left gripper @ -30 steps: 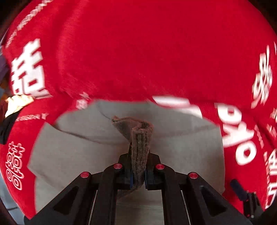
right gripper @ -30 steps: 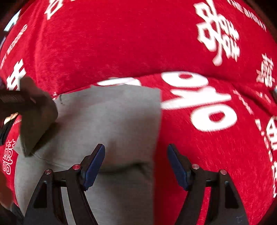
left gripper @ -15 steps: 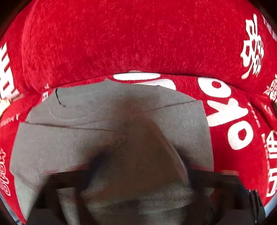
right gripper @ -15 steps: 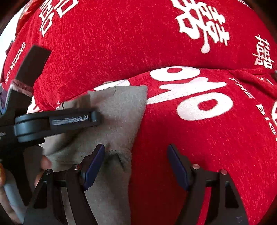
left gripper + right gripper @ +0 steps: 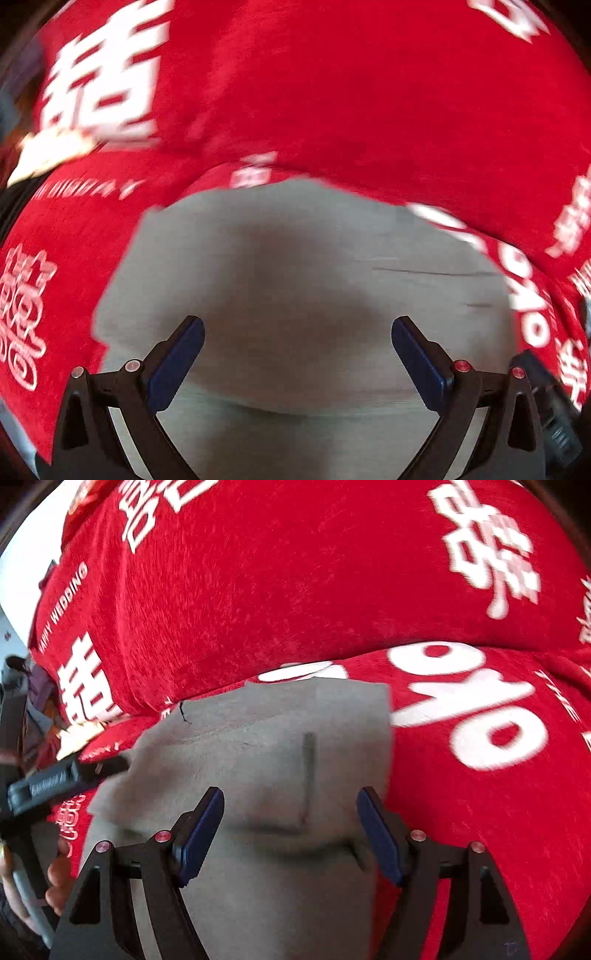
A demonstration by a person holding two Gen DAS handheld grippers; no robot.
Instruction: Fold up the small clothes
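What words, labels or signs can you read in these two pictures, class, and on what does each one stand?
"HAPPY WEDDING": white print on the red cloth, right wrist view, upper left.
Large white Chinese double-happiness signs and round letter shapes: same cloth, not words I can spell out.
Small white line on the cloth, left wrist view: too blurred.
Label on the left gripper bar: too blurred.
Grey garment: no text.

Plain grey garment [image 5: 258, 775], unpatterned, with darker seam lines. Beneath and around the garment: red cover [image 5: 295, 590] printed with white characters and lettering. Over the garment: black fingers [image 5: 177, 354] faced with blue pads [image 5: 199, 834].
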